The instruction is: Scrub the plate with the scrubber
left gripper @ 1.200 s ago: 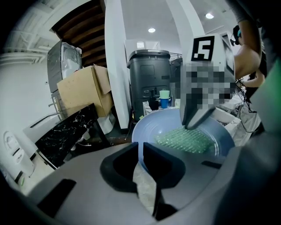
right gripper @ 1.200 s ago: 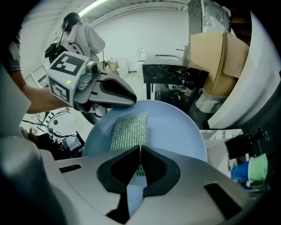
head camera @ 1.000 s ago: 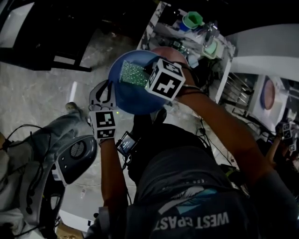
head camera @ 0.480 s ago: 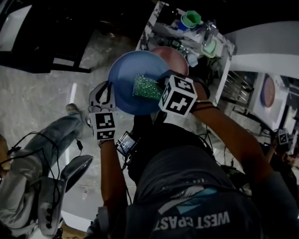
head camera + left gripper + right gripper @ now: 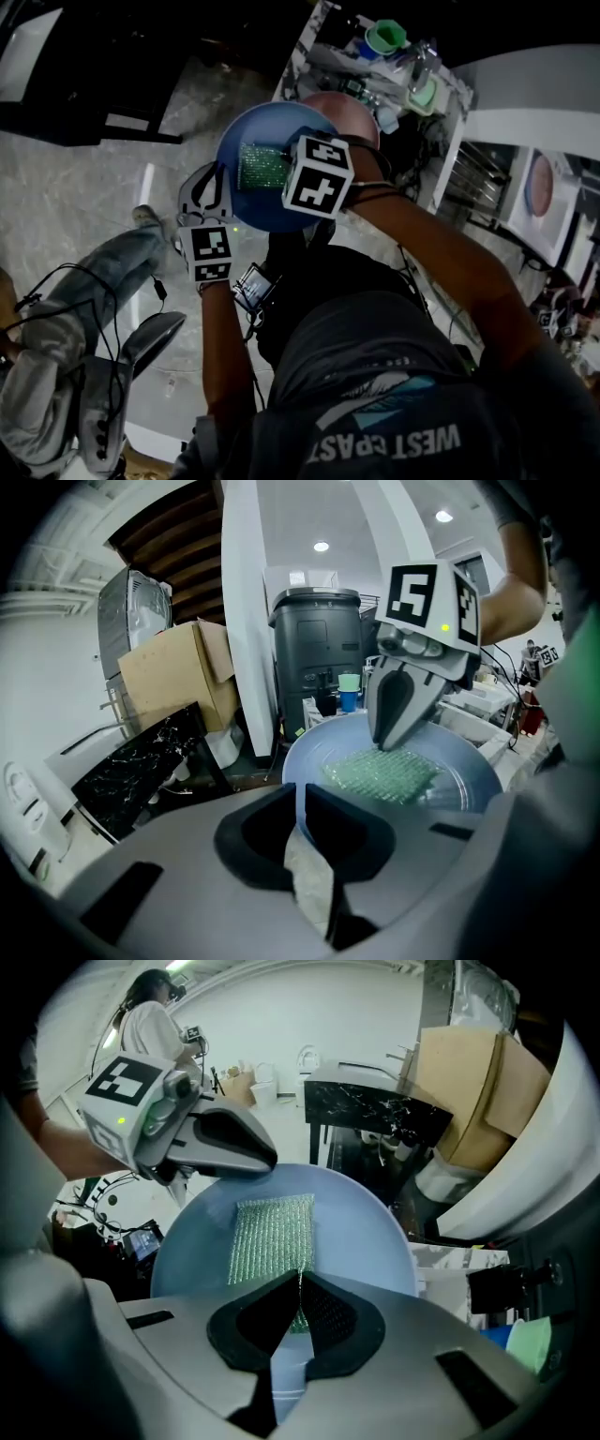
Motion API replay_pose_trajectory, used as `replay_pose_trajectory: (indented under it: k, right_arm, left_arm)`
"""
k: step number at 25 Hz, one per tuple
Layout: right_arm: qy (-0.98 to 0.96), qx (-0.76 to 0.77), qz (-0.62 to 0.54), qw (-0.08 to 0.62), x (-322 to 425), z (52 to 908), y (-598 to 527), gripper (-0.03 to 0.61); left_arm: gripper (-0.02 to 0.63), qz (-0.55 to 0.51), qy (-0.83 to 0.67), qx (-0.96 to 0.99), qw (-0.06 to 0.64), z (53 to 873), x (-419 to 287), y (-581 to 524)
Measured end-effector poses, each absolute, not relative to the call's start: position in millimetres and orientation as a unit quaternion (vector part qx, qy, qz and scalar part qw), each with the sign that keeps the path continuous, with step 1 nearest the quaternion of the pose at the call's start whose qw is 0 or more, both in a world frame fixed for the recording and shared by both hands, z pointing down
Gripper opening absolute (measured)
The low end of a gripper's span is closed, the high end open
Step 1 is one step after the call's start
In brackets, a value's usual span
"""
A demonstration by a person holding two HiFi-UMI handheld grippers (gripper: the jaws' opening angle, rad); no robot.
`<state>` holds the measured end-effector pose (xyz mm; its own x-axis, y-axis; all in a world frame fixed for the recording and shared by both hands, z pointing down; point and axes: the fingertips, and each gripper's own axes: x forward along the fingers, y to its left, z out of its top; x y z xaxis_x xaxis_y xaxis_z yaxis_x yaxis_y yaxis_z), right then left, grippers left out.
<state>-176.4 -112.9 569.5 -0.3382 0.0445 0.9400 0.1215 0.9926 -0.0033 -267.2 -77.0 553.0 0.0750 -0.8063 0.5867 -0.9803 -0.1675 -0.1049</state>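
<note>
A round blue plate [image 5: 255, 202] is held up in the air; my left gripper [image 5: 218, 190] is shut on its rim at the left. In the left gripper view its jaws [image 5: 302, 797] pinch the plate's [image 5: 469, 780] near edge. A green mesh scrubber [image 5: 262, 165] lies flat against the plate's face. My right gripper [image 5: 292, 178] is shut on the scrubber's near end and points steeply down onto the plate. In the right gripper view the scrubber [image 5: 274, 1234] runs from its jaws [image 5: 300, 1281] up across the plate [image 5: 366, 1232], toward the left gripper [image 5: 234, 1152].
A pink plate [image 5: 354, 111] and a green cup [image 5: 385, 37] sit on a cluttered rack behind. A cardboard box [image 5: 178, 672], a dark bin [image 5: 314, 653] and a black marbled table [image 5: 375, 1105] stand around. A person's legs [image 5: 84, 300] are at the left.
My right gripper slid the scrubber right and down across the plate, then back to the left. The left gripper and plate held still. The legs at left shifted.
</note>
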Motion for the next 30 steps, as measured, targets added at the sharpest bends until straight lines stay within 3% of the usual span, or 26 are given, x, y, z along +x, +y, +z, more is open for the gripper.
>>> replay_pose_trajectory:
  k: [8,16,30]
  right_arm:
    - [-0.805,-0.013,-0.056,0.590,-160,564,-172,0.040]
    - [-0.788,-0.053,-0.043,0.612,-117,568,-124,0.040]
    - [-0.822,-0.024,0.008,0.569,-123,560,-106,0.035]
  left_arm:
    - [0.034,0.271,-0.628,0.712,0.160,552,-268,-76]
    - [0.029,0.272,-0.627,0.712,0.158,552,-268,-77]
    - [0.029,0.272,-0.629,0.711,0.156,546,-270,-78]
